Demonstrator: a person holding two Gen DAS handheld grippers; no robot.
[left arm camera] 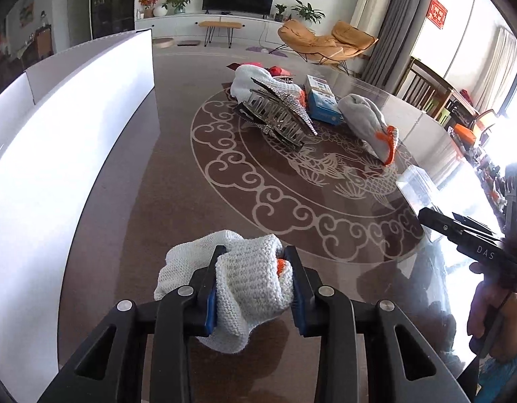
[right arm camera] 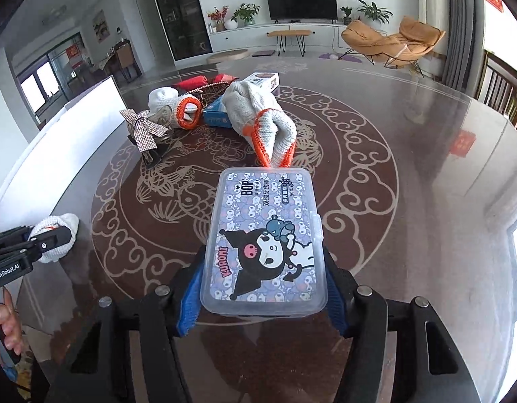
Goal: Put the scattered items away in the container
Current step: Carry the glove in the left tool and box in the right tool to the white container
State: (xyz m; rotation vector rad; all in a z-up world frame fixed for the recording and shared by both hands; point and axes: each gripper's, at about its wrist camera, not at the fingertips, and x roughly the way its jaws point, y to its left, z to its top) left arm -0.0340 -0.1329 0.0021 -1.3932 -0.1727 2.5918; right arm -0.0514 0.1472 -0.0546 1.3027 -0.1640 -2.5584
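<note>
My left gripper (left arm camera: 255,285) is shut on a white knitted glove (left arm camera: 245,288) with an orange cuff, held above the table beside the white container (left arm camera: 74,141) on the left. My right gripper (right arm camera: 262,288) is shut on a clear plastic floss box (right arm camera: 263,238) with a cartoon label. The right gripper also shows at the right of the left wrist view (left arm camera: 460,228); the left gripper shows at the left of the right wrist view (right arm camera: 40,238). On the table lie a rhinestone bow hair clip (left arm camera: 278,114), two more gloves (left arm camera: 369,124) (left arm camera: 258,82) and a blue box (left arm camera: 322,100).
The round glass-topped table (right arm camera: 409,184) has a brown dragon pattern. The white container's wall (right arm camera: 67,134) runs along the left. A red item (right arm camera: 194,84) lies behind the pile. Wooden chairs (left arm camera: 426,90) stand at the far right edge.
</note>
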